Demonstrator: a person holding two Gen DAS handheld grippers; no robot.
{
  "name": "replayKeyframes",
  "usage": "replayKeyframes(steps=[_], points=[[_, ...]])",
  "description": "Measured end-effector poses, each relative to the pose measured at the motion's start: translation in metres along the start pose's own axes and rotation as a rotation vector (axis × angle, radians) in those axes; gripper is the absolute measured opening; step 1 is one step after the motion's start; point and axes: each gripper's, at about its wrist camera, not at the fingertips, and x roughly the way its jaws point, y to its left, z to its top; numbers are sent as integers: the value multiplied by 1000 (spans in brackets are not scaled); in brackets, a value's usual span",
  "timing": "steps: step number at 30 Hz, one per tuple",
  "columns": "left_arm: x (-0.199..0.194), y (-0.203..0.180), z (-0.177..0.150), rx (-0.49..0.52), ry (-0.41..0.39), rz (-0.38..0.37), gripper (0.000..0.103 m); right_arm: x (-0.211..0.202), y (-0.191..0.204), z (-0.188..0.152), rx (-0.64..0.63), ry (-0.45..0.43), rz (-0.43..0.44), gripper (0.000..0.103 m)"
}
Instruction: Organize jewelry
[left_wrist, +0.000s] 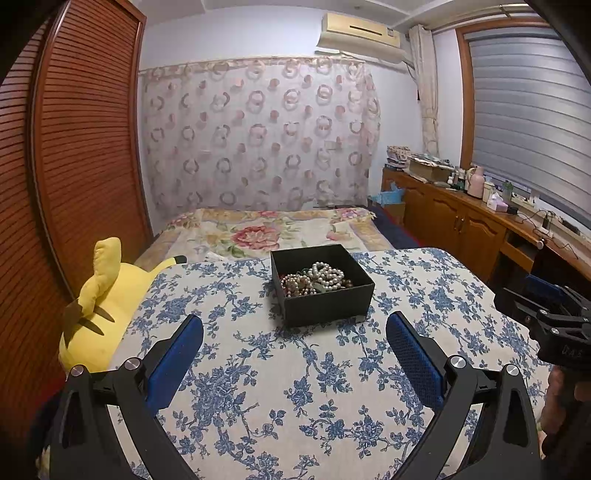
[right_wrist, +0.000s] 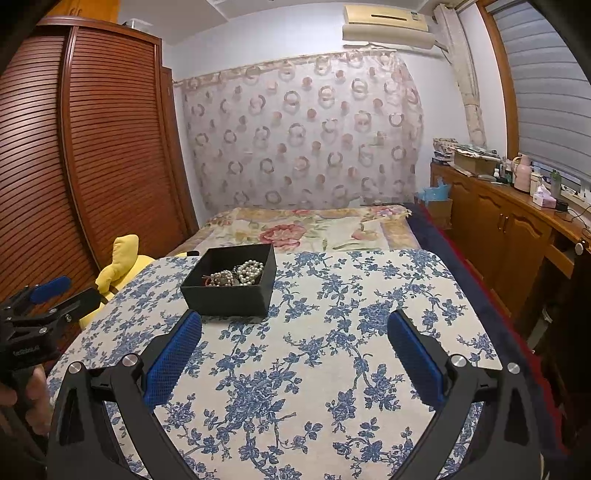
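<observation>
A black open box (left_wrist: 332, 301) sits on a board covered in blue floral cloth (left_wrist: 295, 387). Inside lies a tangle of pearl and bead strands (left_wrist: 317, 282). My left gripper (left_wrist: 295, 328) is open and empty, hovering above the cloth just short of the box. In the right wrist view the same box (right_wrist: 229, 295) with the beads (right_wrist: 236, 275) is ahead to the left. My right gripper (right_wrist: 295, 328) is open and empty, to the right of the box. Each gripper shows at the edge of the other's view.
A yellow plush toy (left_wrist: 103, 306) lies off the board's left edge. A bed with a floral cover (left_wrist: 266, 232) lies beyond the board. A louvred wooden wardrobe (left_wrist: 74, 147) stands on the left. A wooden cabinet (left_wrist: 461, 218) with clutter runs along the right.
</observation>
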Motion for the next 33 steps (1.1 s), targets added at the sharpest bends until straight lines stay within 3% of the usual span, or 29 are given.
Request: replayKeyframes(steps=[33], points=[[-1, 1, -1, -3, 1, -3, 96, -1, 5, -2, -8, -2, 0, 101]])
